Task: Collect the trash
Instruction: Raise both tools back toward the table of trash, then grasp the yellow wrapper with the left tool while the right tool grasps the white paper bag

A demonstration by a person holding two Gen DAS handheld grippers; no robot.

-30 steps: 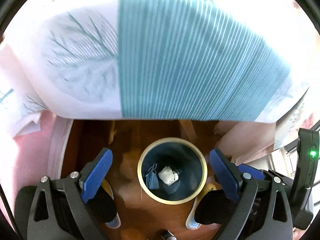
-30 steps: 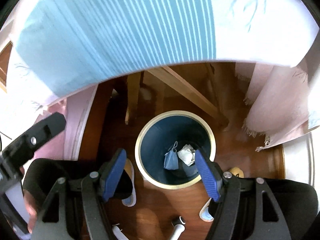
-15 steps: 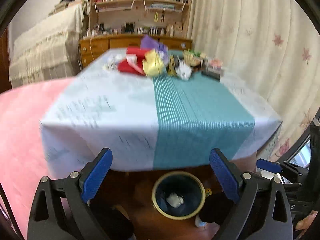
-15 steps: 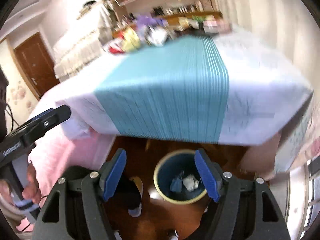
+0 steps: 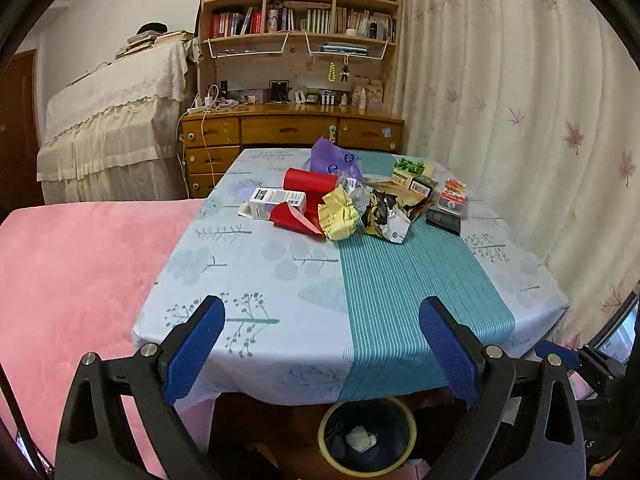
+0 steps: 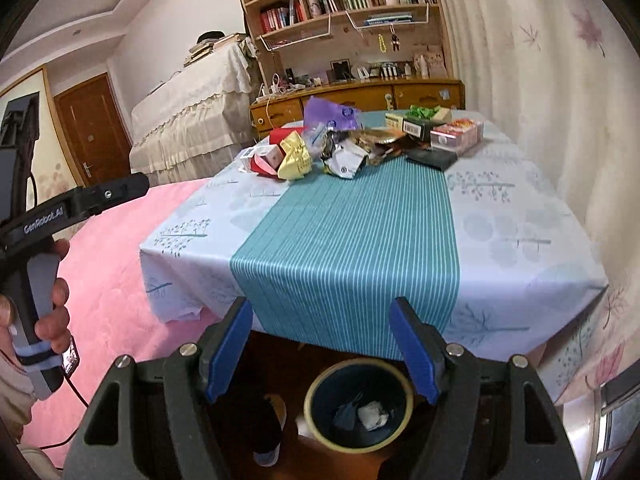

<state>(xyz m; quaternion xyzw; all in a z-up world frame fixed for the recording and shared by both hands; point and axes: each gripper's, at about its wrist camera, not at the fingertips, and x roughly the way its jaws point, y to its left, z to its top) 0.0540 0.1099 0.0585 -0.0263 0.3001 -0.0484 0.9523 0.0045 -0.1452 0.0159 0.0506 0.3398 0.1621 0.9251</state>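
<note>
A heap of trash lies at the far end of the table: a crumpled yellow paper (image 5: 339,216) (image 6: 295,156), a red box (image 5: 308,190), a white carton (image 5: 276,200), a crumpled foil wrapper (image 5: 386,216) (image 6: 344,160) and a purple bag (image 5: 334,158) (image 6: 328,114). A dark blue bin (image 5: 366,438) (image 6: 358,404) with a cream rim stands on the floor under the table's near edge, holding a white wad and a blue mask. My left gripper (image 5: 320,348) and right gripper (image 6: 320,348) both hang open and empty, in front of the near table edge.
The table wears a pale tree-print cloth (image 5: 256,264) with a teal striped runner (image 6: 344,232). A pink bed cover (image 5: 76,264) lies left, a curtain (image 5: 520,120) right, a wooden dresser (image 5: 288,128) and bookshelf behind. A hand (image 6: 48,304) holds the left gripper's handle.
Both grippers have tilted up from looking down into the bin to facing across the table top. The trash heap has come into view. Both stay open and empty.
</note>
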